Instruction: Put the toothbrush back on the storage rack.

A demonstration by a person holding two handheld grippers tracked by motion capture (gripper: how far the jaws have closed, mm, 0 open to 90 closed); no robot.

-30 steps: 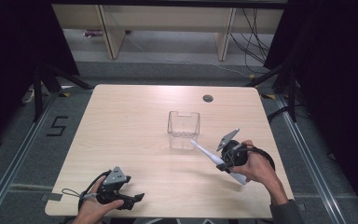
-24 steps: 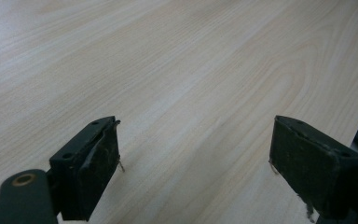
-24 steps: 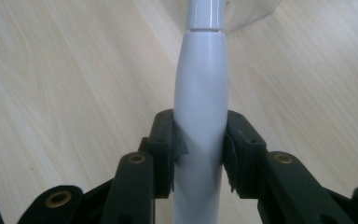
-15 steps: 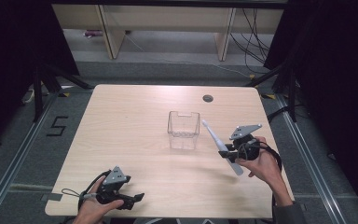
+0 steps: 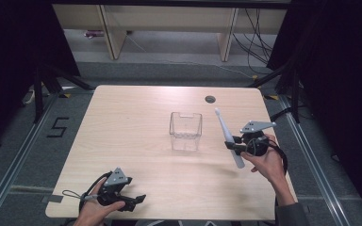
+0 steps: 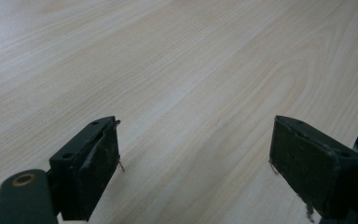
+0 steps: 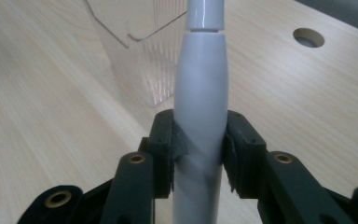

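Wooden table [image 5: 136,127] is carrying a clear container [image 5: 185,131] mid-surface, right gripper [image 5: 233,145] is clamping a white electric toothbrush [image 5: 227,134] tilted beside it, left gripper [image 5: 134,201] is idling wide open, and the slick handle is risking slipping or clipping the container's rim.

In the right gripper view the toothbrush [image 7: 200,88] runs off the top edge at 12 o'clock, so its head is cut off, and the bottom edge clips its base at 6. The clear box [image 7: 144,56] gets cropped at 12 too. From above, the brush tip [image 5: 218,112] is too tiny to make out bristles.
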